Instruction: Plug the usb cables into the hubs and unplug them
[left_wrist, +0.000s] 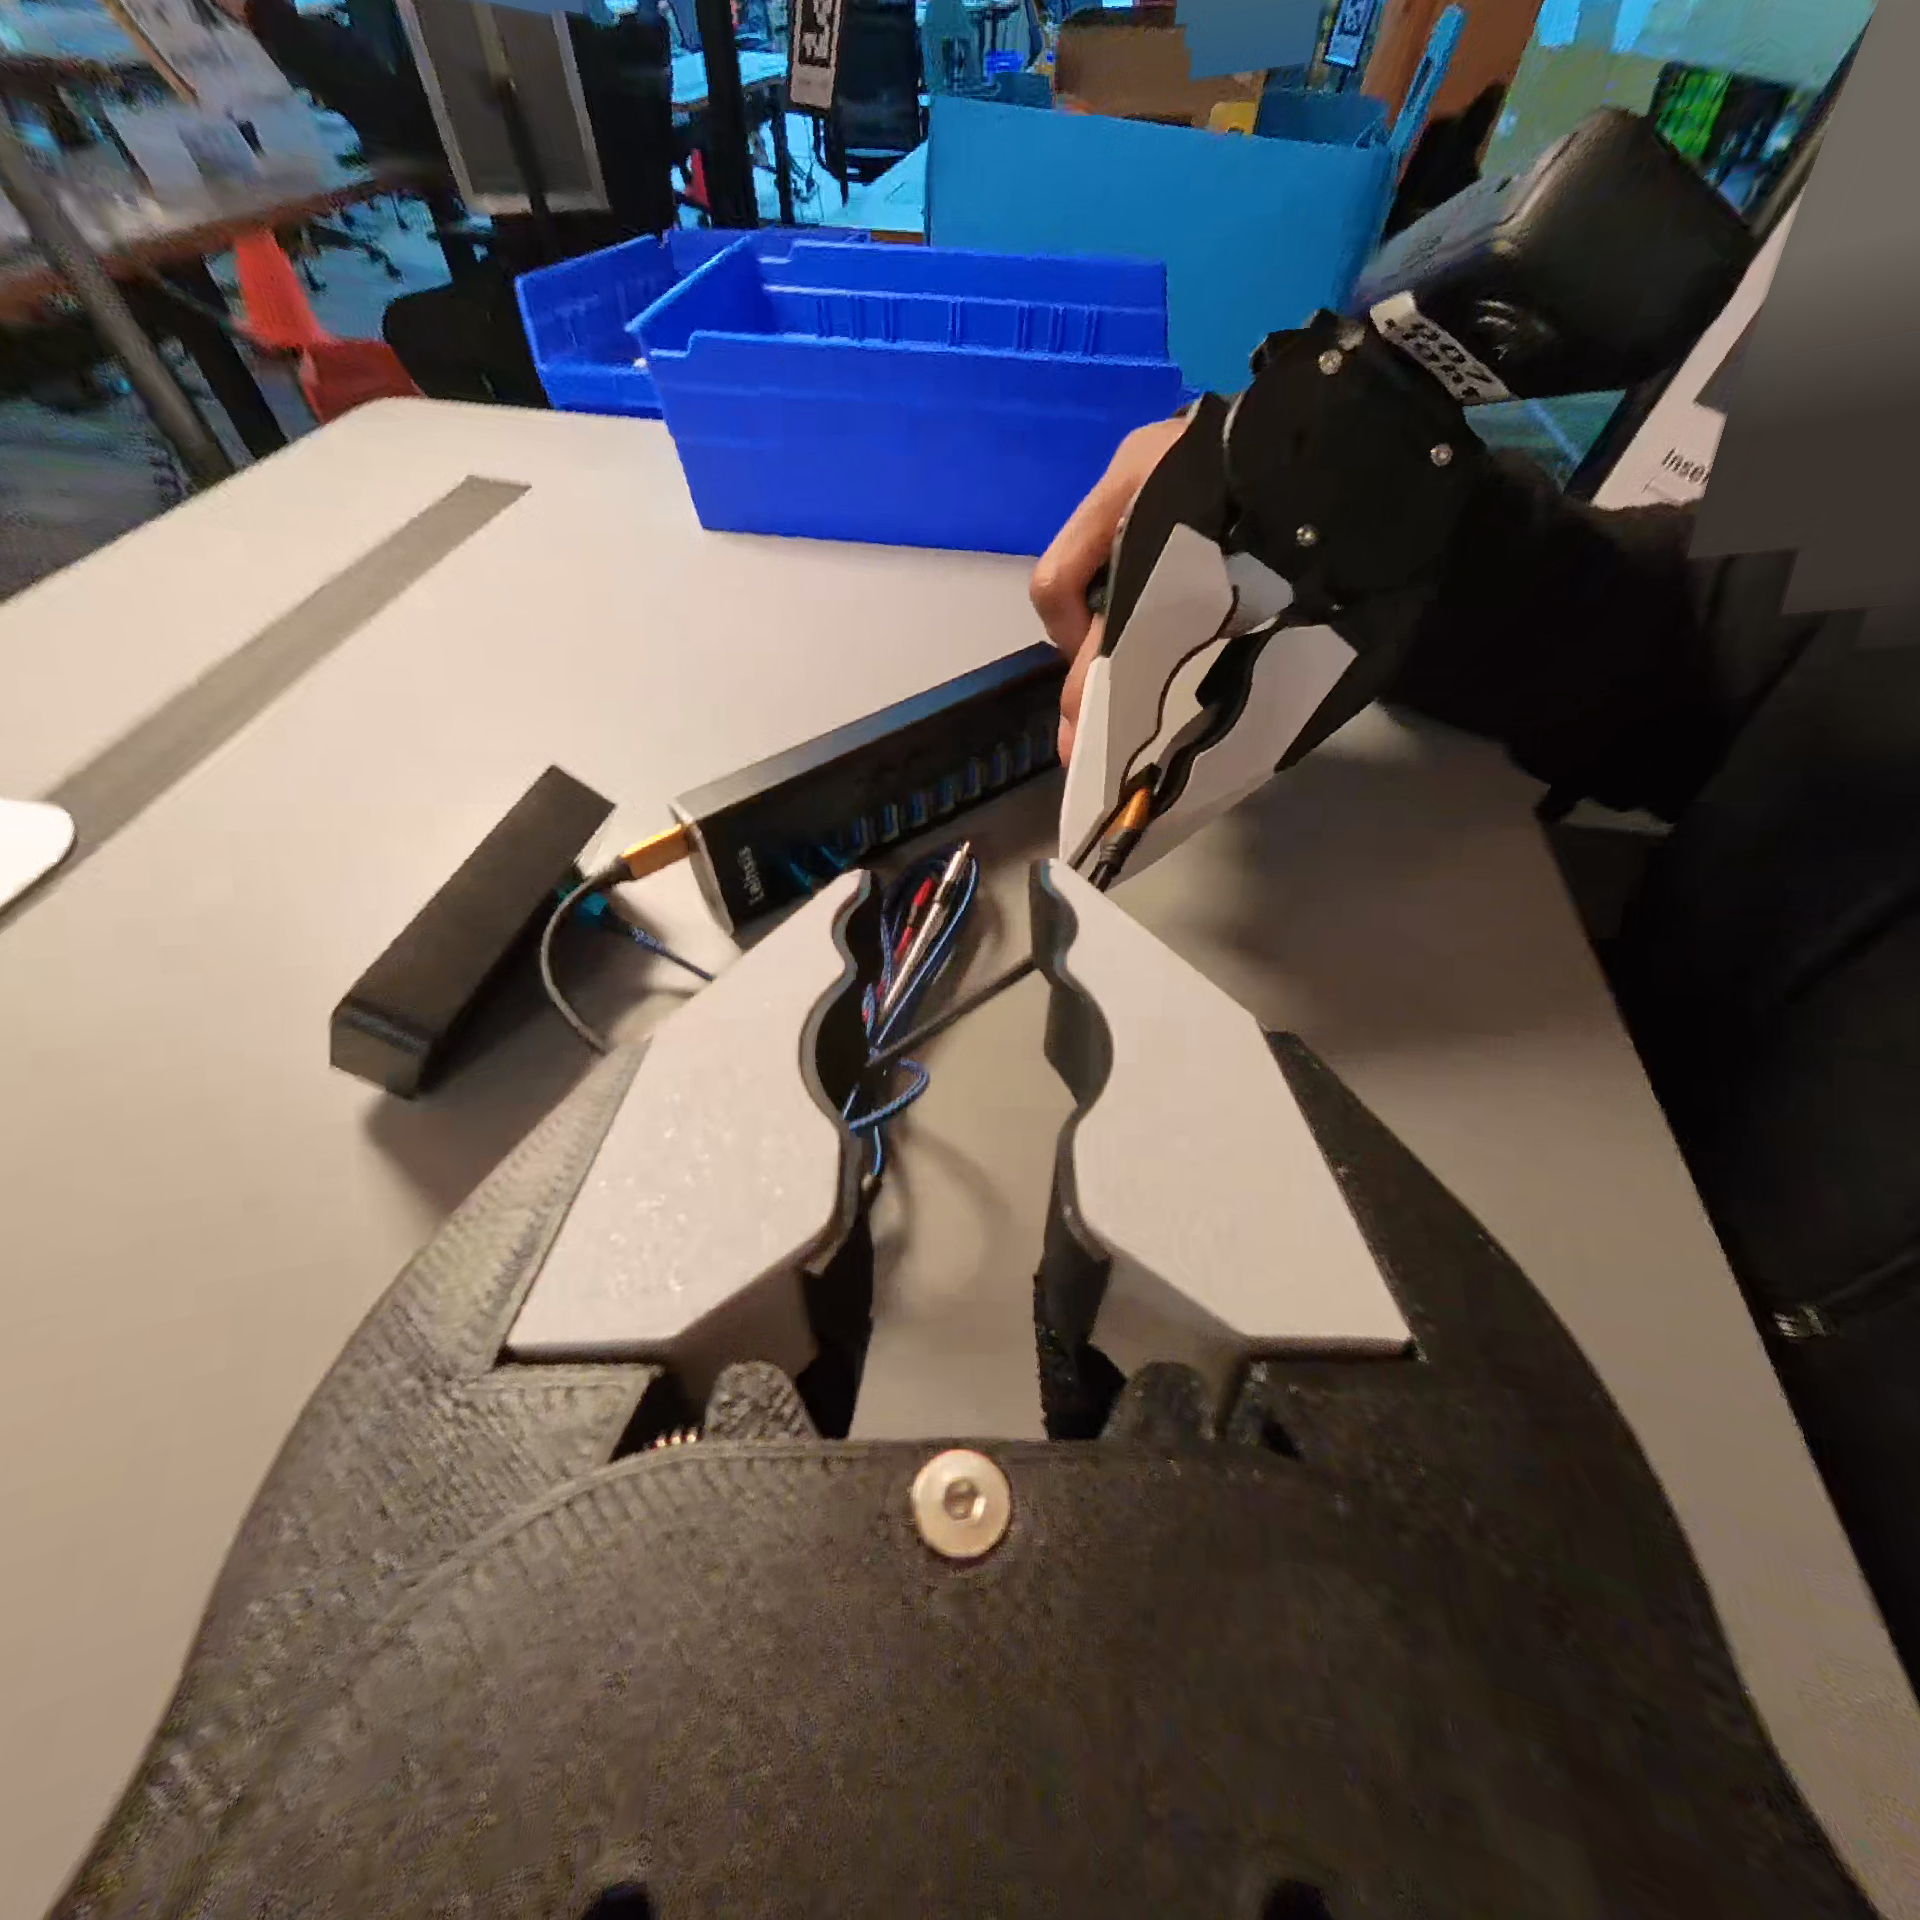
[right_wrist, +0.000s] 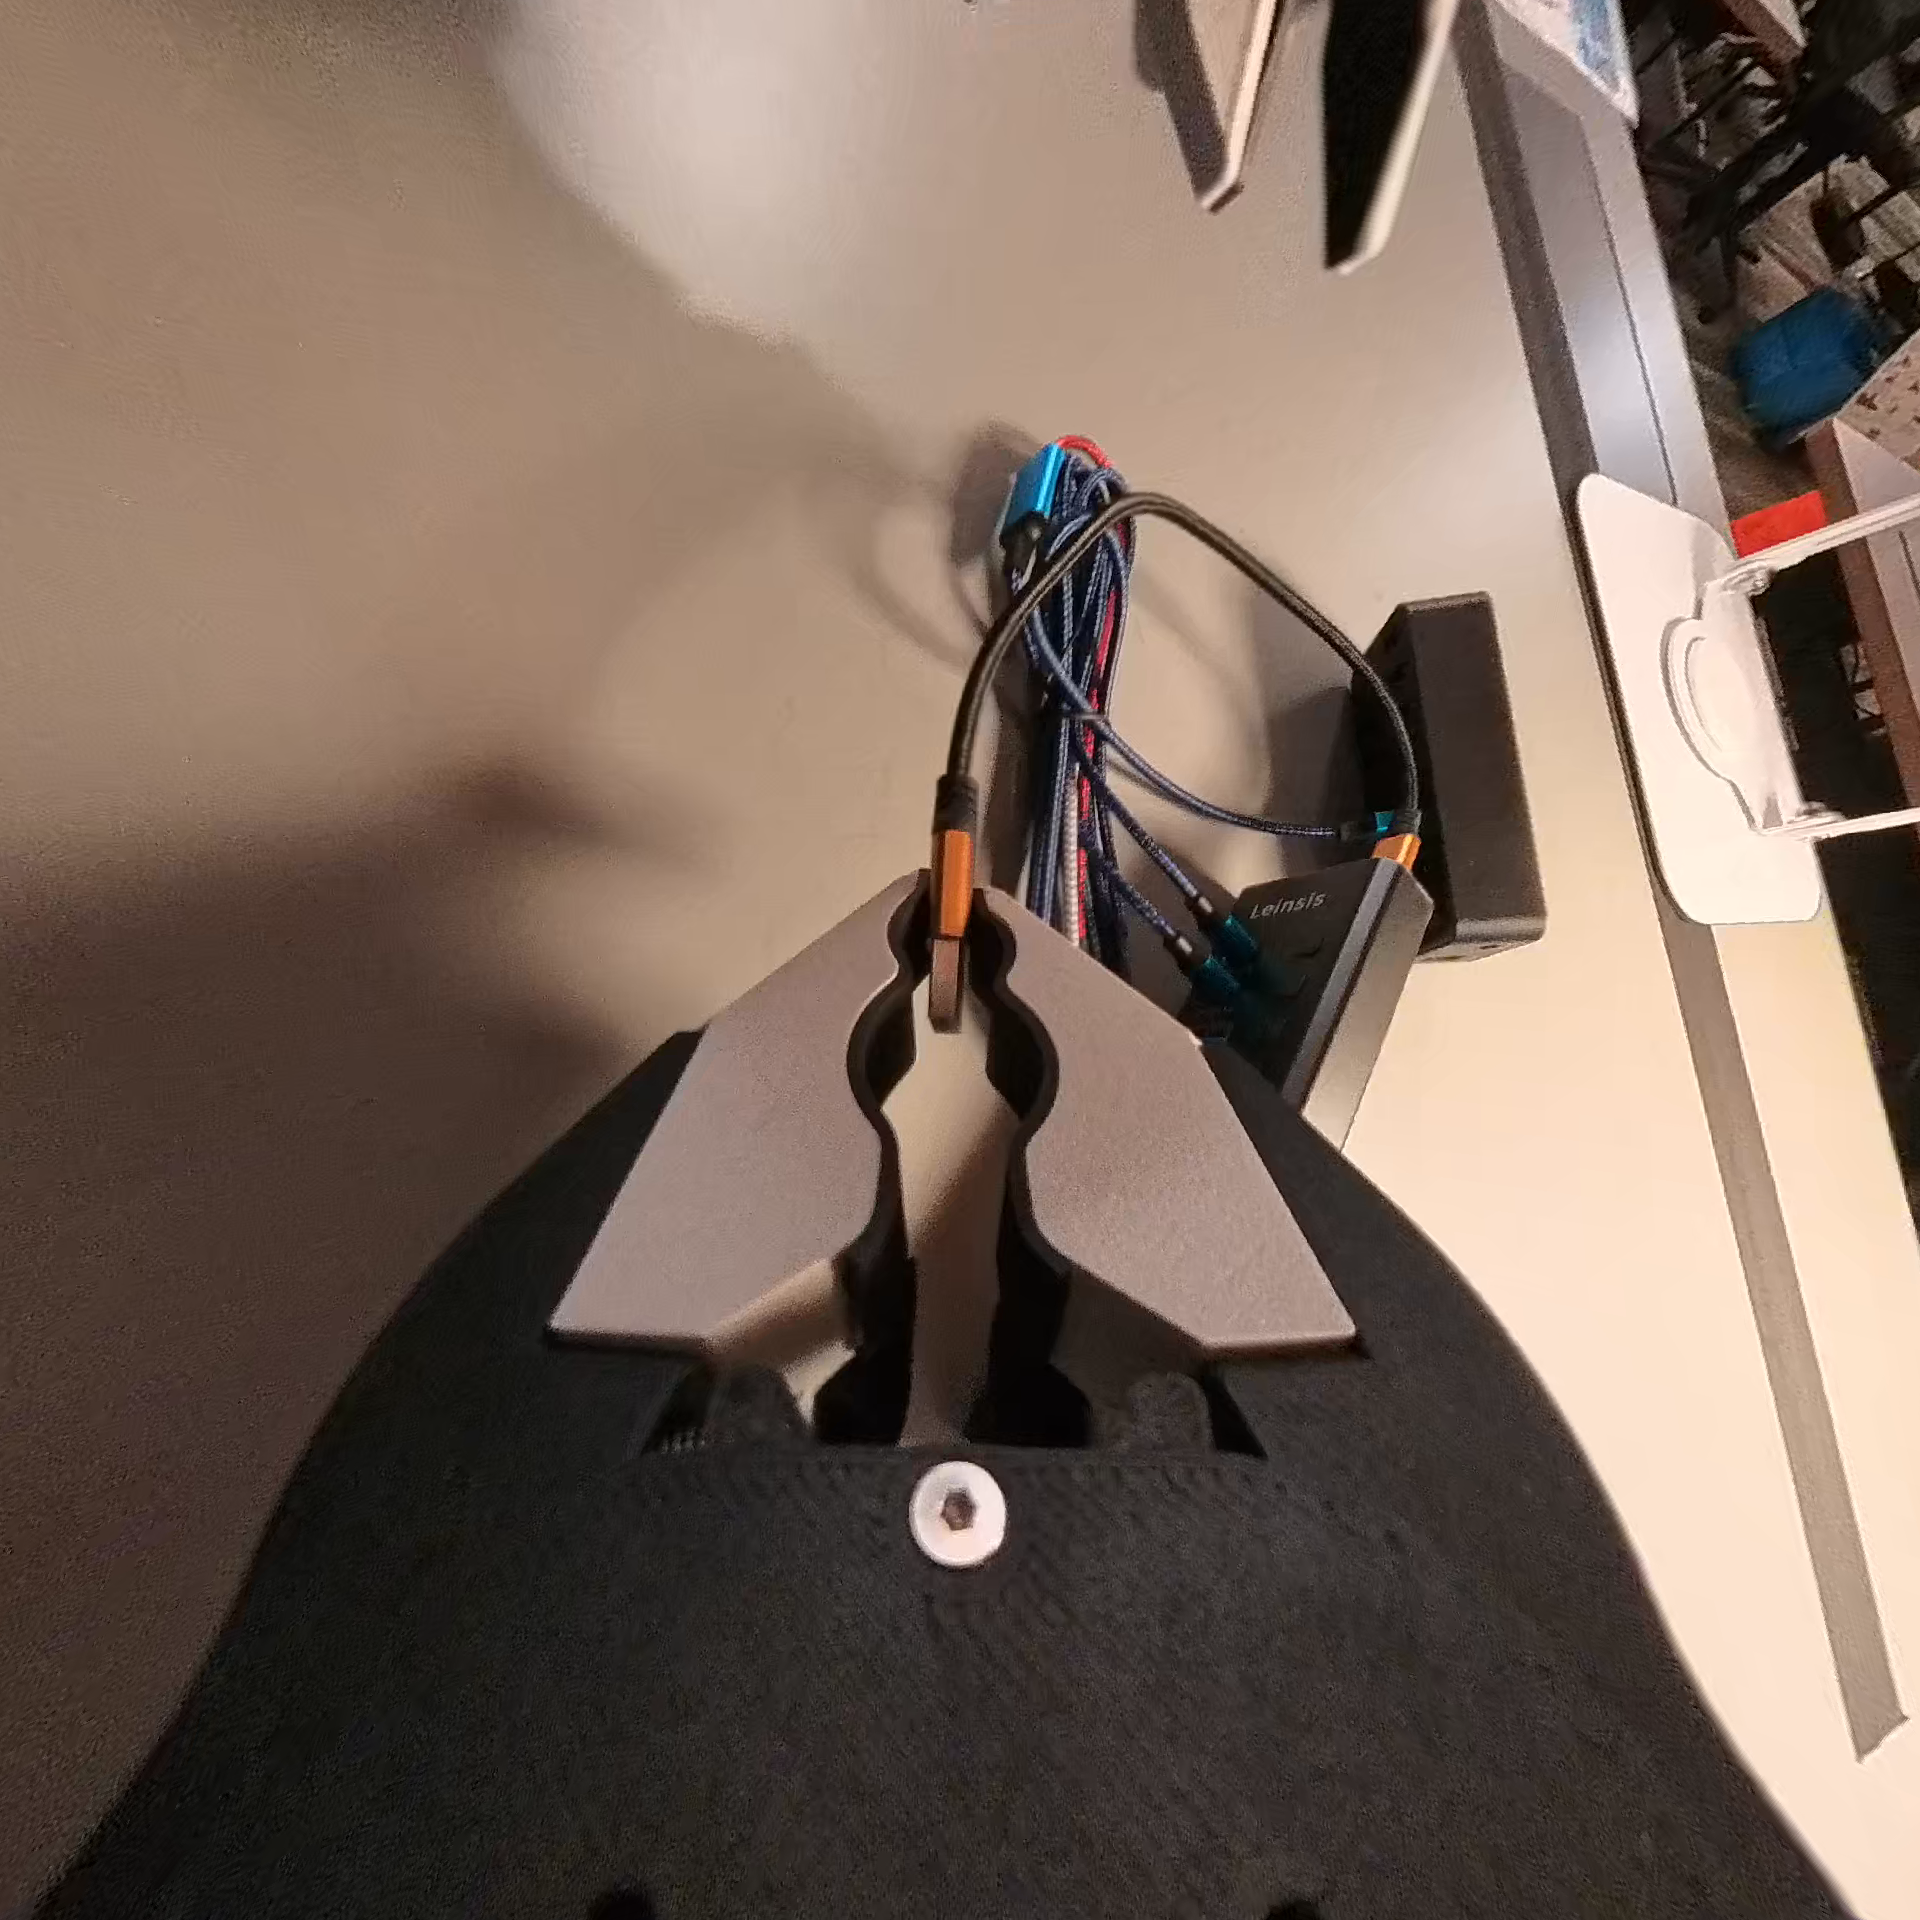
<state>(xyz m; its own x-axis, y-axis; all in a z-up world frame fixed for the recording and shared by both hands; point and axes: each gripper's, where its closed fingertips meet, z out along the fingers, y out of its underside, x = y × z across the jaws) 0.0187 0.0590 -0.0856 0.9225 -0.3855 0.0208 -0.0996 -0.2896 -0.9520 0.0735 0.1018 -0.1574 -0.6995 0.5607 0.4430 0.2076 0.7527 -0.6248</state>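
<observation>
The right gripper (right_wrist: 951, 940) pinched the orange USB plug (right_wrist: 951, 873) of a limp black cable (right_wrist: 1195, 520), held above the table (left_wrist: 312, 623) beside the long hub (left_wrist: 883, 769). The rigid plug shell looked the soundest hold. The left gripper (left_wrist: 951, 883) hovered open over bundled braided cables (left_wrist: 914, 935).

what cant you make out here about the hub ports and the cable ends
- Hub ports, left wrist view: right end hidden behind the right tongs.
- Same hub, right wrist view: most of the port row covered by the right tongs.
- Orange plug: its metal tip sits between the fingers, blurred.
- Cable bundle: partly hidden by the left tongs.
</observation>
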